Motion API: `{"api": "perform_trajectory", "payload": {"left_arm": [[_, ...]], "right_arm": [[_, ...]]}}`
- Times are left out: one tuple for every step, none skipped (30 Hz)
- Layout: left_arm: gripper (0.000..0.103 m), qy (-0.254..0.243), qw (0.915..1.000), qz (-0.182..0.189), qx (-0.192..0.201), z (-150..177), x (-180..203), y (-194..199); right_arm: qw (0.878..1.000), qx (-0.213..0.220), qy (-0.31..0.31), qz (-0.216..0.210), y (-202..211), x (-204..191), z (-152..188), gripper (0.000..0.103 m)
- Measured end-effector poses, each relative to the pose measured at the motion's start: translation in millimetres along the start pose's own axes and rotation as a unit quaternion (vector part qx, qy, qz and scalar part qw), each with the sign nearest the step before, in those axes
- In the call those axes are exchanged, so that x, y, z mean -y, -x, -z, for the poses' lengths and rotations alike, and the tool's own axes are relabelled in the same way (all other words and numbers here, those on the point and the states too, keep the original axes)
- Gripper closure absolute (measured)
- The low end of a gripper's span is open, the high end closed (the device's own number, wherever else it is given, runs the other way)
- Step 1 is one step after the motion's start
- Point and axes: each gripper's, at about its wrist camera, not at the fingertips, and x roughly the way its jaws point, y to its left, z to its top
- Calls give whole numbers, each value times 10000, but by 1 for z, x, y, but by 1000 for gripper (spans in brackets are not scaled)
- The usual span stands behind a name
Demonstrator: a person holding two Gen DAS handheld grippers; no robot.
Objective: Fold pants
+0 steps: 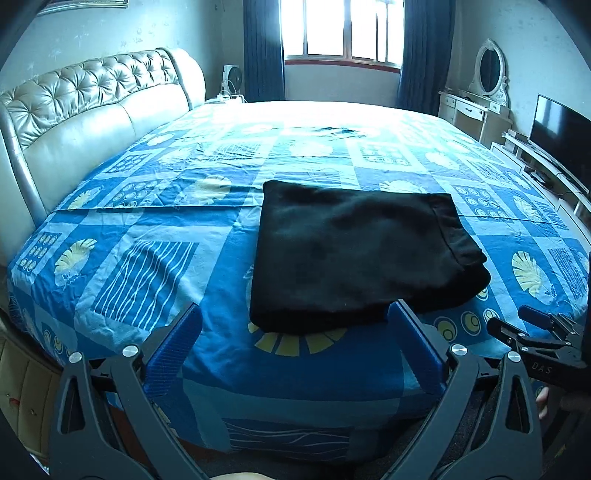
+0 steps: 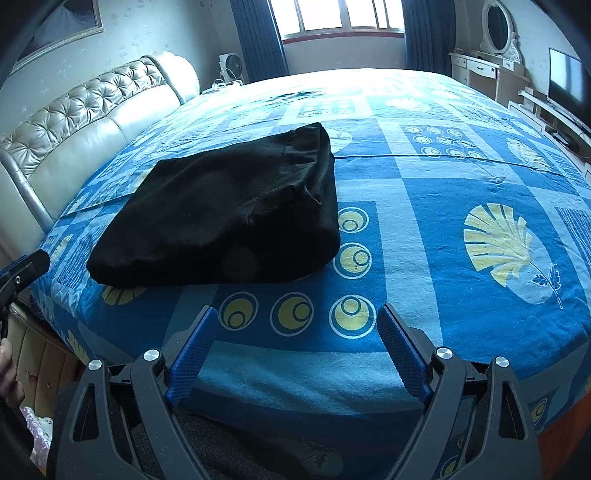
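Black pants [image 1: 362, 254] lie folded into a thick rectangle on the blue patterned bedsheet [image 1: 155, 258], near the bed's front edge. In the right wrist view the same pants [image 2: 229, 214] sit up and to the left. My left gripper [image 1: 295, 314] hovers open just in front of the bundle's near edge, nothing between its blue pads. My right gripper [image 2: 297, 314] stands open over bare sheet to the right of the bundle, holding nothing. The right gripper's tip [image 1: 517, 325] shows at the right edge of the left wrist view; the left gripper's tip [image 2: 26, 266] shows at the left edge of the right wrist view.
A padded leather headboard [image 1: 92, 103] runs along the left. A window with dark blue curtains [image 1: 343, 33] is at the back, with a small fan [image 1: 232, 77] beside it. A dresser with an oval mirror [image 1: 487, 74] and a television [image 1: 561, 136] stand at the right.
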Motion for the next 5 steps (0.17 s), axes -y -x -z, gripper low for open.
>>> {"api": "perform_trajectory", "payload": {"left_arm": [[2,-5,10000,37,-24,-6,-5,-5],[2,0,10000,-5,-34,-11,-11,-11],[2,5,9999,-168,-29,-18,-20,-21],[2,14,9993,-378,-38,-25,-29,-32],[2,42,9985,-542,-63,-31,-39,-45]], "right_arm": [[10000,15,-43,-87,2,1,-5,17],[9998,54,-83,-163,4,3,-11,17],[9996,107,-123,-219,6,6,-20,17],[9994,164,-168,-244,7,9,-29,17],[9992,223,-216,-258,7,12,-40,16]]}}
